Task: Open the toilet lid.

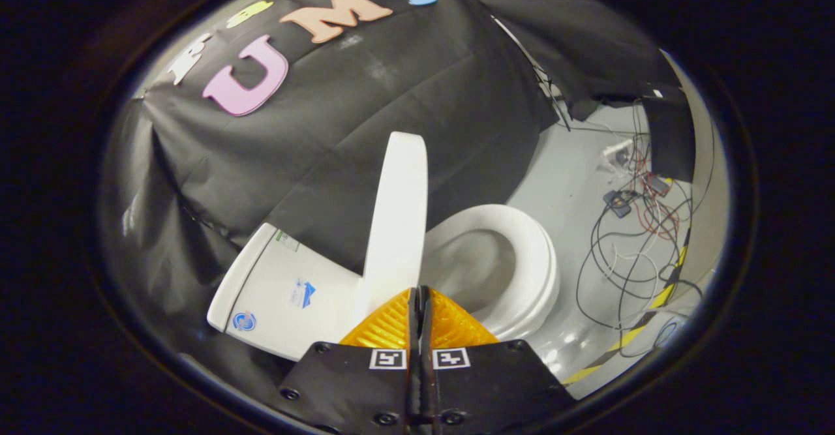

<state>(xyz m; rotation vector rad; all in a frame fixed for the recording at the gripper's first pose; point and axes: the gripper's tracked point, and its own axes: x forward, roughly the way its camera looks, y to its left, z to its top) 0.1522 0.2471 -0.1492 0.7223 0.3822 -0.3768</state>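
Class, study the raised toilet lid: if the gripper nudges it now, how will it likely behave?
The toilet lid looks like stiff, glossy plastic, so probably rigid and slippery. It stands nearly upright, apparently hinged by the tank, so a push likely swings it. The gripper, fingers closed together, sits at its lower edge.

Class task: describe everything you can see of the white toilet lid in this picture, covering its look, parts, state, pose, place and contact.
The white, smooth, glossy toilet lid, plastic by its look, is raised and seen nearly edge-on, with a rounded top. It stands between the white cistern and the open white seat ring over the bowl, rising just ahead of the tongs. The tongs' fingers are closed together at its lower edge; whether they touch or pinch it cannot be told. Its hinge is hidden.
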